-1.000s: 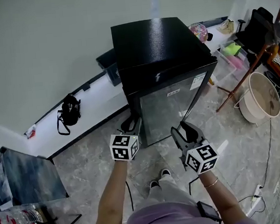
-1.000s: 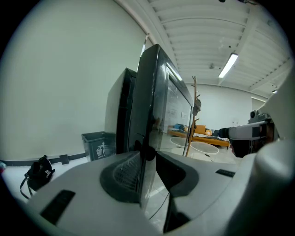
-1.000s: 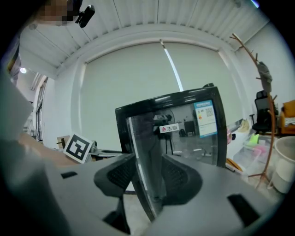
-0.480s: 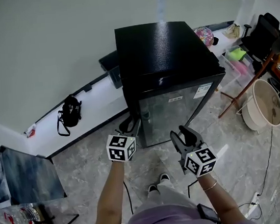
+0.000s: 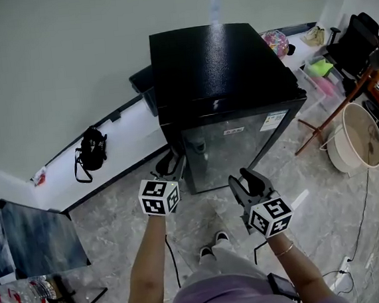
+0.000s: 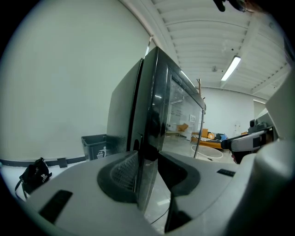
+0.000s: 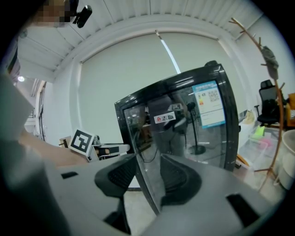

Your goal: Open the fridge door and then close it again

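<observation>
A black mini fridge (image 5: 214, 58) stands against the wall, and its glass door (image 5: 233, 150) looks shut. My left gripper (image 5: 171, 164) is at the door's left edge. In the left gripper view the door (image 6: 177, 115) fills the frame. Its edge shows in the gap of the left gripper (image 6: 148, 170), whose jaws have just been opening, and the pads do not visibly press on it. My right gripper (image 5: 246, 181) hangs open in front of the door, apart from it. The right gripper view shows the door (image 7: 184, 124) beyond the empty right gripper (image 7: 147, 177).
A black bag (image 5: 91, 153) lies by the wall on the left, with a grey bin (image 5: 141, 82) beside the fridge. A beige basin (image 5: 355, 138) and a wooden stand (image 5: 326, 117) are on the right. Plastic bottles (image 5: 17, 300) sit at bottom left. A power strip (image 5: 347, 262) lies on the floor.
My left gripper has drifted a little to the left beside the door's edge. My right gripper has sunk slightly. The fridge door looks the same.
</observation>
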`<act>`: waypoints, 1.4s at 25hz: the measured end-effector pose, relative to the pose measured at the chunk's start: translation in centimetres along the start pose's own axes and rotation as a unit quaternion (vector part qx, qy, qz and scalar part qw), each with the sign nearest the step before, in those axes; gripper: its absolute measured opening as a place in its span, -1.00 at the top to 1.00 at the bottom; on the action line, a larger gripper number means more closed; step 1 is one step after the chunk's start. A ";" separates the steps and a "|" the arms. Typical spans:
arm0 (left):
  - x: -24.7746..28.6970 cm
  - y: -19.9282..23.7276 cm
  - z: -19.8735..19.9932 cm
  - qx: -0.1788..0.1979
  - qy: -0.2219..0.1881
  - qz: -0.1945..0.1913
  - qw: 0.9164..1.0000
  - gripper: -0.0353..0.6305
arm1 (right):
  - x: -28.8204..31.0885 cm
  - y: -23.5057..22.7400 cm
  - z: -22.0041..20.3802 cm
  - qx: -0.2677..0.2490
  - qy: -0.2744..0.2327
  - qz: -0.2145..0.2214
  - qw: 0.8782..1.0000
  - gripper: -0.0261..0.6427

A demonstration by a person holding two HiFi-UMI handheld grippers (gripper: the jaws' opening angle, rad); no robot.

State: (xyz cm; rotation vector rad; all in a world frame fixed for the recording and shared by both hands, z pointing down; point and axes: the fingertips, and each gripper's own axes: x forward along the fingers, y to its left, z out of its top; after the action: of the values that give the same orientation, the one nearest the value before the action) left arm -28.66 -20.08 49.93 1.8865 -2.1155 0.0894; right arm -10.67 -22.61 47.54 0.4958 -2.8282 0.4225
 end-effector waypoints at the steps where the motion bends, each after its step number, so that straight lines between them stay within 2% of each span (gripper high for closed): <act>1: 0.0 0.0 0.0 -0.001 -0.001 0.002 1.000 0.54 | 0.0 0.0 0.0 0.000 0.000 0.001 1.000 0.45; 7: 0.1 0.2 -0.2 -0.013 0.000 0.014 1.000 0.53 | -0.1 0.1 0.0 -0.006 0.001 0.000 1.000 0.45; 14: -2.5 0.8 -0.6 -0.056 -0.013 0.066 0.996 0.53 | -1.5 0.8 0.5 -0.017 -0.002 0.006 1.000 0.46; 17: -4.3 0.4 -0.8 -0.046 -0.009 0.076 0.996 0.54 | -2.2 1.1 0.5 -0.019 -0.002 0.006 1.000 0.47; 25: -8.3 -1.8 -1.4 -0.024 -0.006 0.090 0.996 0.73 | -3.8 2.0 0.3 -0.033 0.004 0.004 0.999 0.54; 35: -11.9 -4.2 -1.0 -0.010 -0.029 0.097 0.995 0.82 | -5.2 3.7 0.2 -0.038 -0.003 0.016 0.999 0.61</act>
State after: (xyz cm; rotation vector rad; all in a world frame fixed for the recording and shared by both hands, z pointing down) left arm -23.30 -8.94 47.10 1.6863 -2.3260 0.0553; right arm -7.27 -17.77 44.97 0.4378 -2.8497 0.3191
